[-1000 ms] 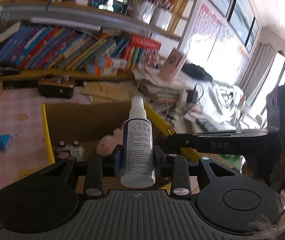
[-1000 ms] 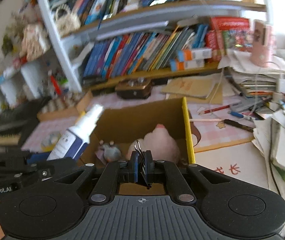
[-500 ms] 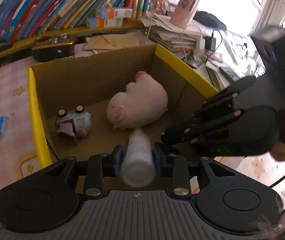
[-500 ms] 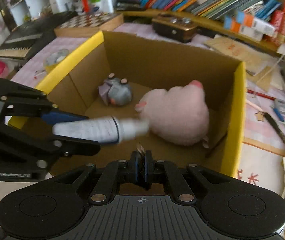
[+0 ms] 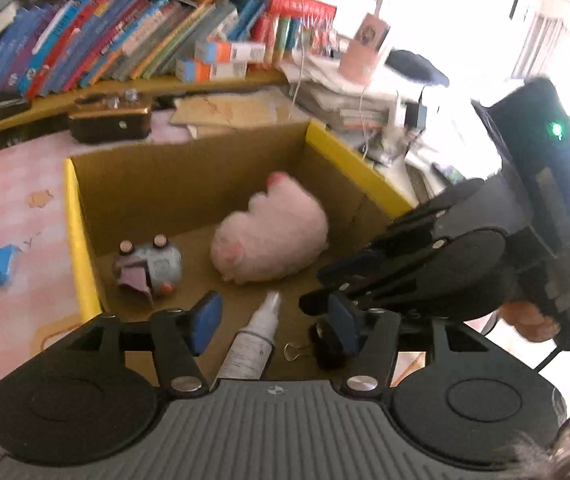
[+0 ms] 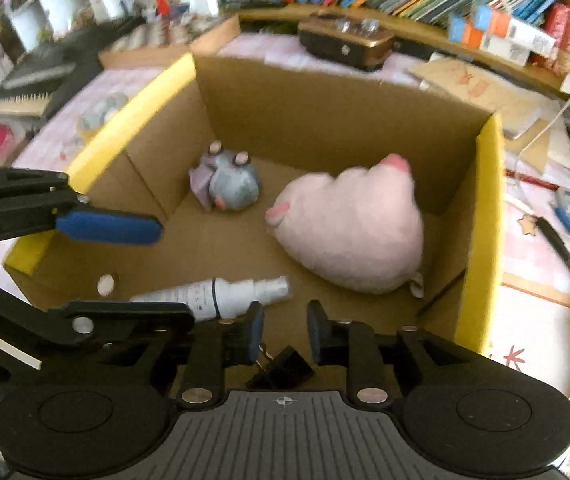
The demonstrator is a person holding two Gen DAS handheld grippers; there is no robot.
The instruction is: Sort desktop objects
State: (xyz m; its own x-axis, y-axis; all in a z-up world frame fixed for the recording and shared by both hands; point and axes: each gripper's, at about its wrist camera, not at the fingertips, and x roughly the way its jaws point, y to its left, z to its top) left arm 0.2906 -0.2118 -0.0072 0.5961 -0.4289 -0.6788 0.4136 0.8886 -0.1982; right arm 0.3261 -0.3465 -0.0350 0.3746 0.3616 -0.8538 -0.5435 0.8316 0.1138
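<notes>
Half a second ago my left tongs (image 5: pixel 275 318) still clamped the white spray bottle (image 5: pixel 252 342) above the cardboard box (image 6: pixel 485 216), and my right tongs (image 6: pixel 283 330) were pinched shut on the black binder clip (image 6: pixel 285 366). Now both pairs are opening, and both objects are free.

Left wrist view: the blue pads stand well apart with nothing gripped. The spray bottle lies on the box floor between and beneath them, nozzle pointing away toward the pink plush toy (image 5: pixel 271 236), touching neither pad. The binder clip (image 5: pixel 317 340) lies just to the bottle's right, with its wire loop showing, close under the right-hand pad. The right tongs cross the frame from the right, over the box's yellow-edged wall.

Right wrist view: my right pads are parted by a narrow gap and hold nothing. The binder clip sits below that gap, close to the camera body; I cannot tell if it has come to rest. The spray bottle (image 6: pixel 221 292) lies on its side just ahead and left, nozzle toward the plush toy (image 6: pixel 353 232). A small grey toy (image 6: pixel 231 186) sits near the box's far left corner. My left tongs (image 6: pixel 109 228) reach in from the left, above the bottle.
</notes>
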